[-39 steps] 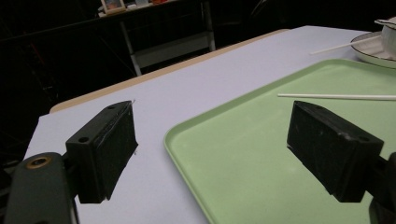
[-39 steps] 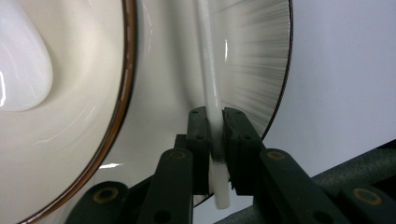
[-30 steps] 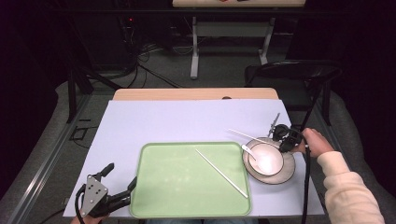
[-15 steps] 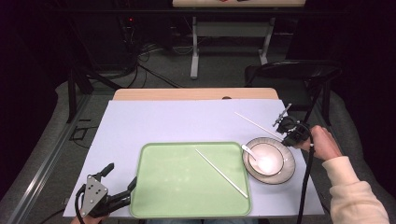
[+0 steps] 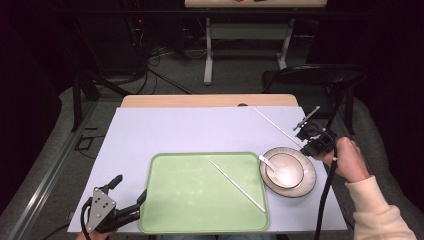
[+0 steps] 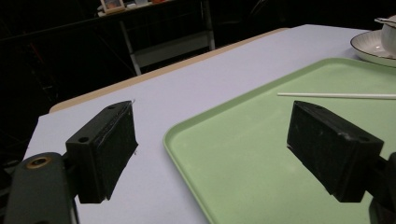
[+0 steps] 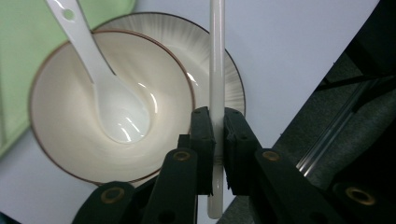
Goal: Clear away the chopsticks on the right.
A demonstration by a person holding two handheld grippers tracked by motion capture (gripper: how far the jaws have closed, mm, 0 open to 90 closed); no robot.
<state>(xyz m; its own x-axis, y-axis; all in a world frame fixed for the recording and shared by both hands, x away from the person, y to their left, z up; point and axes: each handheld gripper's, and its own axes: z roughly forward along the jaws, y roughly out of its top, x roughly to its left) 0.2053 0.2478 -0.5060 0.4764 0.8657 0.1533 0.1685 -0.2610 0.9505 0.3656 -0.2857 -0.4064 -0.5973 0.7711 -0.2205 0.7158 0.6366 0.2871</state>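
While left gripper (image 5: 127,196) stays wide — right gripper (image 7: 218,135), clamping chopstick (image 7: 216,70), has lifted beside bowl (image 7: 60,130).

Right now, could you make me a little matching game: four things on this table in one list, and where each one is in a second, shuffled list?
Things:
1. spoon
2. loose chopstick
3. second chopstick
4. bowl

Places:
A. on the saucer
B. lying on the green tray
C. clamped in the right gripper
D. resting in the bowl

Pairs: 1-D, 2-B, 3-C, 4-A
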